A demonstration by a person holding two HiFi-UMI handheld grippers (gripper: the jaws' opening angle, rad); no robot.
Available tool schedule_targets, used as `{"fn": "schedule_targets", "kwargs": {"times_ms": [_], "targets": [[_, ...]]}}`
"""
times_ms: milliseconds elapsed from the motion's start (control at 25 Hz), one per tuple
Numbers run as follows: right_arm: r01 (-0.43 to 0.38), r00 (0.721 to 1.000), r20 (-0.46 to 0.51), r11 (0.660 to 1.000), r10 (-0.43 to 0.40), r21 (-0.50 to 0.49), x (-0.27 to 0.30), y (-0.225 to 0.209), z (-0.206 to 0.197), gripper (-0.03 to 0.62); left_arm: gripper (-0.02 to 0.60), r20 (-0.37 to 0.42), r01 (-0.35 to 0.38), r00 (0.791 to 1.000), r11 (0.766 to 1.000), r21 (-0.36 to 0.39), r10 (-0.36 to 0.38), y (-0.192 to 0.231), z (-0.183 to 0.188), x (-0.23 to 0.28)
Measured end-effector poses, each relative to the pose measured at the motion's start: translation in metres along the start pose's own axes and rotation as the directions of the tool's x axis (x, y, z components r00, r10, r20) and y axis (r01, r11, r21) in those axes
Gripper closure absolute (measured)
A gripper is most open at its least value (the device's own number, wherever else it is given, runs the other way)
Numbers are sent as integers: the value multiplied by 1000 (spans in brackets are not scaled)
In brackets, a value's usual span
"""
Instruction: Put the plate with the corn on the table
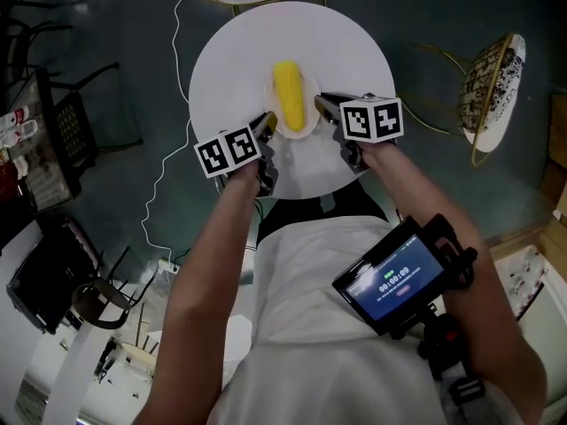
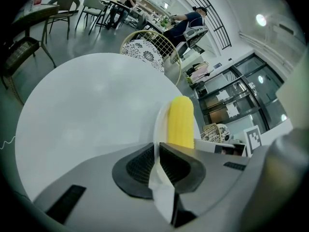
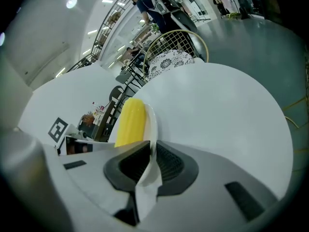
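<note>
Here, plate (image 1: 294,135) w/ corn (image 1: 290,96), left claw (image 1: 267,123) clenched on its L rim — right claw (image 1: 322,105) clenched on R rim

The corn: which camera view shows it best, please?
The head view: it looks down on the whole corn, lying on the plate. The left gripper view and the right gripper view each show it only from the side; the plate's edge and the jaws shut on it hide its lower part.

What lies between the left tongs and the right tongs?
The plate with the corn, seen in the head view; the left tongs and right tongs are each shut on its rim.
</note>
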State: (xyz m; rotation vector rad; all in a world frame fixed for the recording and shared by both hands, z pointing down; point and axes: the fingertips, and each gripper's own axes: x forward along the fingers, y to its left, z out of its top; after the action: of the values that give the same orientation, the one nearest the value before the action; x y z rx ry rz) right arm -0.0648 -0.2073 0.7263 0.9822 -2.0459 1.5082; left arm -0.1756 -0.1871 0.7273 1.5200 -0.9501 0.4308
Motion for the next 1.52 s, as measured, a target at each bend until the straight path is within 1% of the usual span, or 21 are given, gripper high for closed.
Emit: {"fn": "schedule_targets", "kwargs": {"times_ms": [120, 240, 560, 680, 800, 840, 960, 1240, 1400, 1520], "targets": [[11, 1000, 6, 1000, -11, -10, 8, 4, 2, 556, 542, 1, -13, 1000, 1000, 13, 13, 7, 5, -2], [26, 1000, 7, 999, -26, -34, 9, 3, 5, 556, 541, 4, -23, 1000, 999, 31, 23, 5, 8, 1], [64, 998, 10, 991, -64, -118, 9, -1, 10, 556, 541, 11, -24, 1000, 998, 57, 24, 3, 12, 7], [77, 997, 8, 985, -76, -154, 9, 1, 9, 555, 541, 16, -32, 999, 996, 89, 31, 2, 11, 6], [95, 995, 15, 980, -94, -177, 11, 1, 9, 554, 532, 23, -57, 998, 991, 120, 54, 5, 12, 6], [100, 995, 21, 979, -98, -179, 10, 0, 9, 554, 509, 26, -63, 998, 991, 116, 61, 6, 12, 6], [111, 994, 44, 978, -105, -175, 8, -2, 10, 554, 495, 50, -80, 996, 991, 102, 76, 9, 15, 3], [140, 989, 73, 979, -130, -151, 5, -9, 8, 554, 494, 111, -95, 990, 988, 118, 82, 15, 14, -8], [183, 982, 76, 973, -174, -139, -1, -19, 5, 556, 495, 118, -119, 988, 984, 130, 104, 21, 8, -15], [204, 978, 74, 971, -195, -127, -5, -25, 2, 556, 499, 124, -122, 987, 983, 138, 105, 24, 5, -19]]}}
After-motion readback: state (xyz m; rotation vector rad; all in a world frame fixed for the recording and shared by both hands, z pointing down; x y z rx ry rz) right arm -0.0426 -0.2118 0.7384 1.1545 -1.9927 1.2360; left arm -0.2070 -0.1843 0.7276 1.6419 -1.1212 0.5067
